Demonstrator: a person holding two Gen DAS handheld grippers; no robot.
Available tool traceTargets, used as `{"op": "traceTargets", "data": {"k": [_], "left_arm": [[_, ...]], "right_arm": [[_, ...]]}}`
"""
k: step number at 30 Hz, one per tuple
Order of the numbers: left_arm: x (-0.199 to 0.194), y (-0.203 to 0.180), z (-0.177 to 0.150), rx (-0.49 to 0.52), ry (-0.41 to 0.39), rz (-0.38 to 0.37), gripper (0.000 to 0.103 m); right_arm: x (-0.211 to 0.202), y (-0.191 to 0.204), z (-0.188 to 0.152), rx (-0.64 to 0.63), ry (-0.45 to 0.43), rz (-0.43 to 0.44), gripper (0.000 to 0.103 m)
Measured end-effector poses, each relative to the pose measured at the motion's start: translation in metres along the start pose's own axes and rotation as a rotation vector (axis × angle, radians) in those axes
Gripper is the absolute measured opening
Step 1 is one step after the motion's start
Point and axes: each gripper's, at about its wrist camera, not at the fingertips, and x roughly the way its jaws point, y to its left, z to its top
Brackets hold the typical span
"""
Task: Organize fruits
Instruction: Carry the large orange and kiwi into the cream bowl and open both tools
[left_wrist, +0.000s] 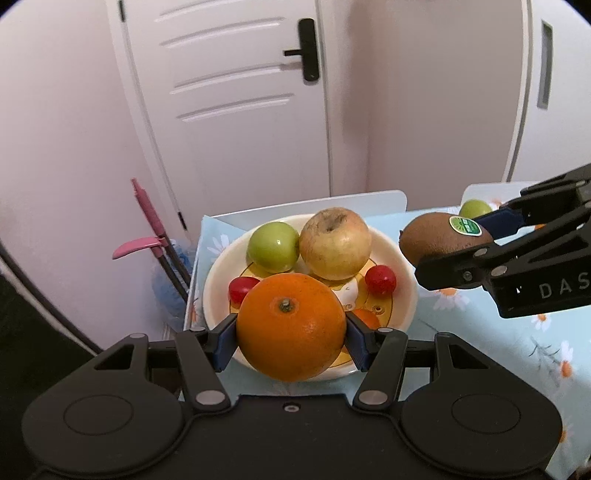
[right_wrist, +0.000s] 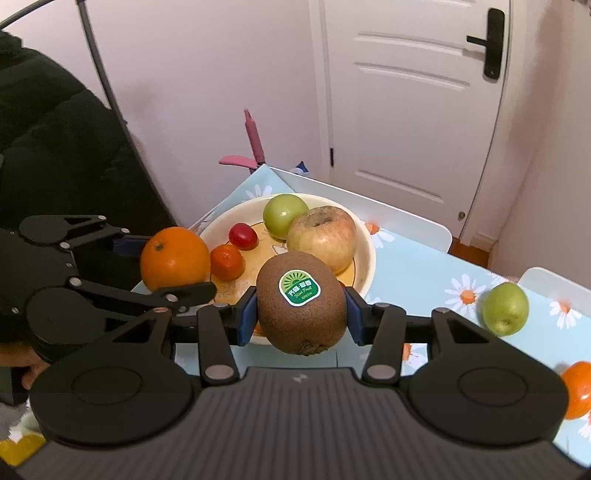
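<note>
The left gripper (left_wrist: 291, 338) clamps a large orange (left_wrist: 291, 326) between its blue pads, held over the near rim of the cream plate (left_wrist: 218, 273). The right gripper (right_wrist: 301, 314) grips a kiwi (right_wrist: 302, 302) with a green sticker, just beside the plate's right rim. On the plate lie a yellowish apple (left_wrist: 334, 243), a green apple (left_wrist: 273, 245), two red cherry tomatoes (left_wrist: 380, 279) and a small tangerine (right_wrist: 227, 262). Another green apple (right_wrist: 505, 308) sits near the table's far edge on the floral tablecloth (left_wrist: 517, 350).

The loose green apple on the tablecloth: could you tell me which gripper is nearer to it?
Right. The right gripper, holding the kiwi, is beside the green apple; the left gripper is across the plate.
</note>
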Motion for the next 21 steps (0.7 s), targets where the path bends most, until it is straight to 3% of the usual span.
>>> {"op": "traceTargets", "data": {"k": [8, 17, 18, 19, 21], "left_arm": [[0.034, 0.001, -0.002, 0.094, 0.024, -0.046, 0.063], [0.051, 0.004, -0.003, 0.132, 0.026, -0.083, 0.064], [0.050, 0.005, -0.003, 0.135, 0.017, -0.083, 0.068], [0.048, 0.005, -0.003, 0.136, 0.008, -0.085, 0.083], [0.043, 0.006, -0.001, 0.133, -0.026, -0.087, 0.097]], "right_arm": [[0.018, -0.001, 0.001, 0.057, 0.020, -0.048, 0.063], [0.029, -0.003, 0.002, 0.091, 0.033, -0.091, 0.063], [0.030, -0.003, 0.003, 0.092, 0.034, -0.093, 0.063], [0.029, -0.003, 0.003, 0.093, 0.035, -0.093, 0.063], [0.029, -0.003, 0.004, 0.090, 0.037, -0.093, 0.063]]}}
